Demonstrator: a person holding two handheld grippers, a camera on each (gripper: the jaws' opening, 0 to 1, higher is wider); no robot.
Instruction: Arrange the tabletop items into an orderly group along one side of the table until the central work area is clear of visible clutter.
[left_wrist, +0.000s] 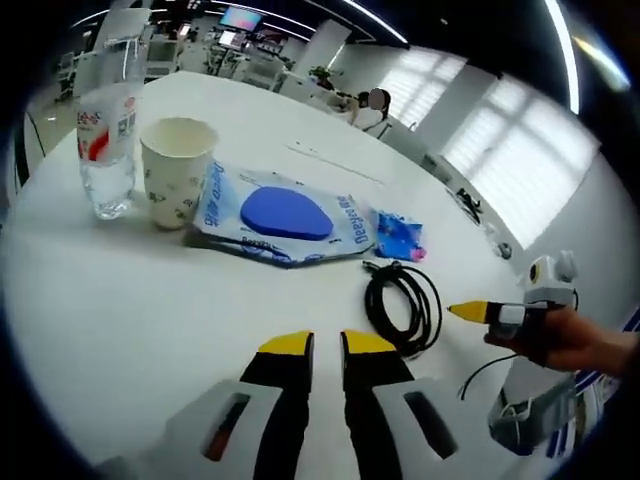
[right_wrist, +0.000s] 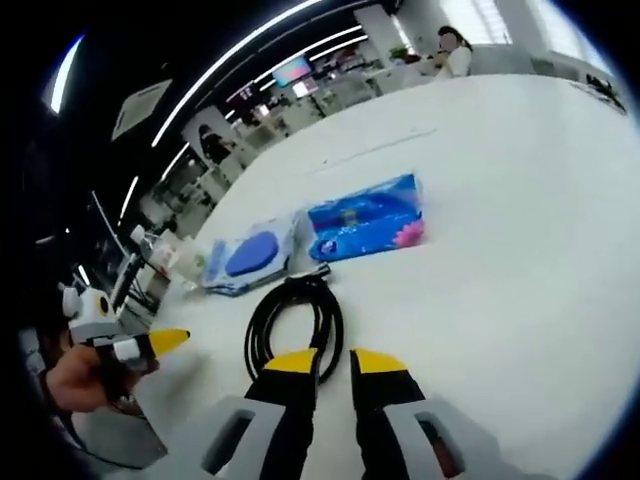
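- Here we hold our left gripper (left_wrist: 327, 343) near the coiled black cable (left_wrist: 403, 303), jaws slightly parted, empty.
- Our right gripper (right_wrist: 333, 361), likewise parted, hovers over it beside the blue tissue pack (right_wrist: 366, 219).

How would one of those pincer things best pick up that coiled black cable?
Probably by one side of the loop. The black cable lies flat on the table in an open coil, so the right gripper, just short of it, could come down from above and close across the bundled strands there.
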